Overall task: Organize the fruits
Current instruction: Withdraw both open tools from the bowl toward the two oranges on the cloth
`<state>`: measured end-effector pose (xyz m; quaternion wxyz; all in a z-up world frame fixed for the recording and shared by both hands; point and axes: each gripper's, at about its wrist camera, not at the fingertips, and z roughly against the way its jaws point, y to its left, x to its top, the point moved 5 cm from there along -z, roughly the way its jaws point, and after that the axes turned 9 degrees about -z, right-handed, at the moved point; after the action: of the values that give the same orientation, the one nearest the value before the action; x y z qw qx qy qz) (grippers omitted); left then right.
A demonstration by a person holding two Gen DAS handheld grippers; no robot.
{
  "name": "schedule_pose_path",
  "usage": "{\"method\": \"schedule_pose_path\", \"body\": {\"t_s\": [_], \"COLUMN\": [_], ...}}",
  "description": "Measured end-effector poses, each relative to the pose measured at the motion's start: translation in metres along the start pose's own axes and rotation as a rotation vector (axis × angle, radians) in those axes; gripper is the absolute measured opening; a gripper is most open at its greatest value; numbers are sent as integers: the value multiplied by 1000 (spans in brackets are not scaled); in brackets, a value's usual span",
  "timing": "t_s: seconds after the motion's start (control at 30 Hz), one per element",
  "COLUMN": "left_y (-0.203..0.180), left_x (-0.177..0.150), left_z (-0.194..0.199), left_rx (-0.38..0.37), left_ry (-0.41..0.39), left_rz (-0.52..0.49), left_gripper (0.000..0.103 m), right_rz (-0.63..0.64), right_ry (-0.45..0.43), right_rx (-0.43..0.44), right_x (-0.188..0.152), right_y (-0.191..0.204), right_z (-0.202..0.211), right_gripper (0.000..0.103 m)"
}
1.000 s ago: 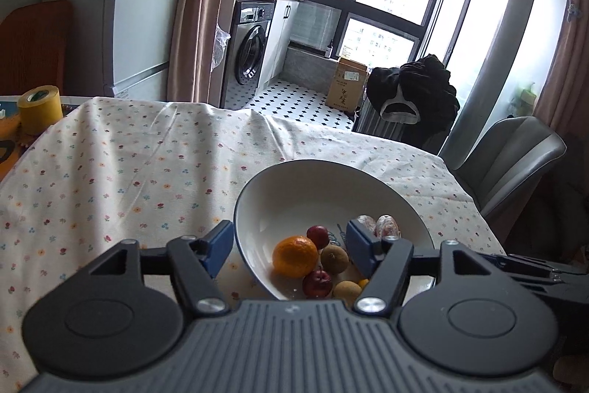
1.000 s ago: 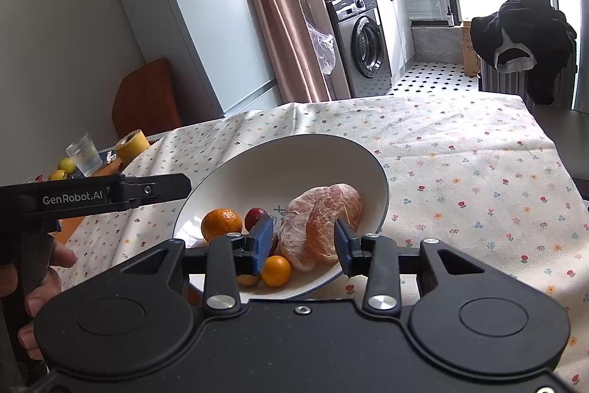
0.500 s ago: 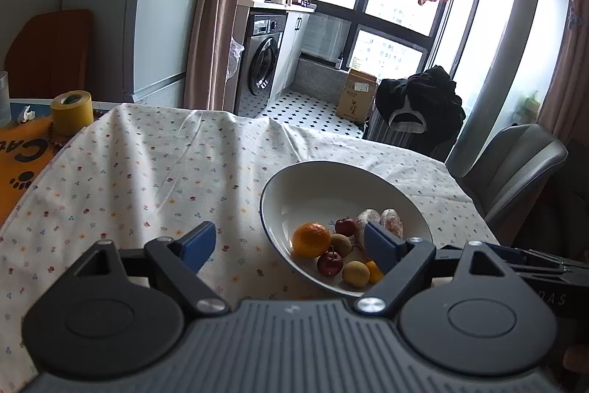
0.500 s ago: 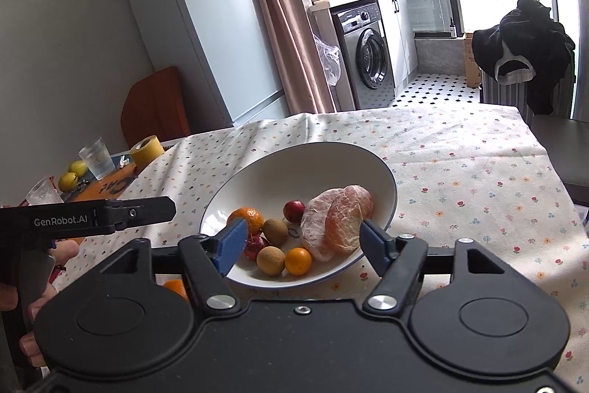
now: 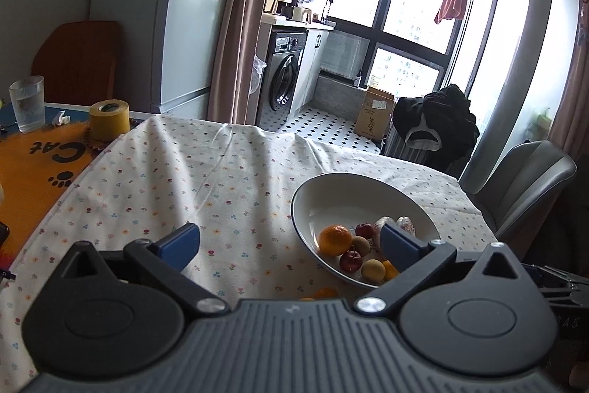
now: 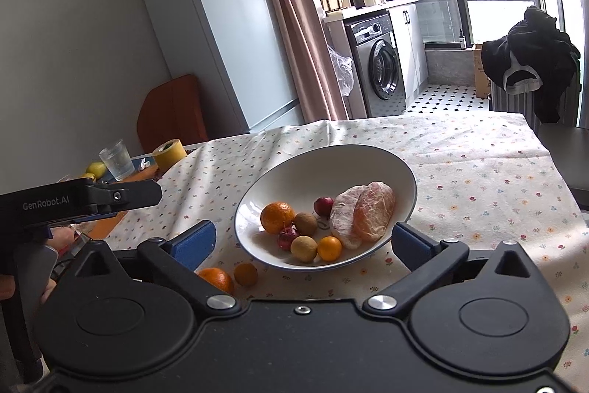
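Both tongs, left (image 5: 289, 244) and right (image 6: 302, 242), have just been opening and stand wide, holding nothing. The right tongs' near body cuts off one loose orange mandarin (image 6: 217, 279) on the flowered desk (image 6: 478, 172) beside the white ceramic bowl (image 6: 331, 164).

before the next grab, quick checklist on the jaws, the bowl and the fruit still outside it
1. Left gripper jaws, just been opening, wide with nothing between: ok.
2. Right gripper jaws, just been opening, wide and empty: ok.
3. White bowl sits flat on the floral tablecloth: ok.
4. Bowl has free room at its far side: ok.
5. All fruit in the bowl: not ok, two mandarins lie on the cloth beside it.
6. More loose fruit behind the gripper body: cannot tell.
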<state>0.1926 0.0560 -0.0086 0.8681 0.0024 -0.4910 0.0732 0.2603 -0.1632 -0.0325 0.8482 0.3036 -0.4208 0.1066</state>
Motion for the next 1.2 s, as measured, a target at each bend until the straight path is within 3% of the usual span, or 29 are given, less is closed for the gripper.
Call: {"method": "schedule_pose_path", "body": {"t_s": [0.43, 1.2], "left_y": [11, 14], "left_x": [-18, -51], "left_z": [12, -8], "left_rx": [2, -18], "left_ry": [28, 116], "left_rz": [-10, -2], "left_gripper": [103, 103], "right_rz": [26, 18], "right_ry": [-7, 80], "right_rx": [-35, -52], "right_x": [-9, -35], "right_y": [9, 5], "right_z": [12, 4], "right_gripper": [103, 103]}}
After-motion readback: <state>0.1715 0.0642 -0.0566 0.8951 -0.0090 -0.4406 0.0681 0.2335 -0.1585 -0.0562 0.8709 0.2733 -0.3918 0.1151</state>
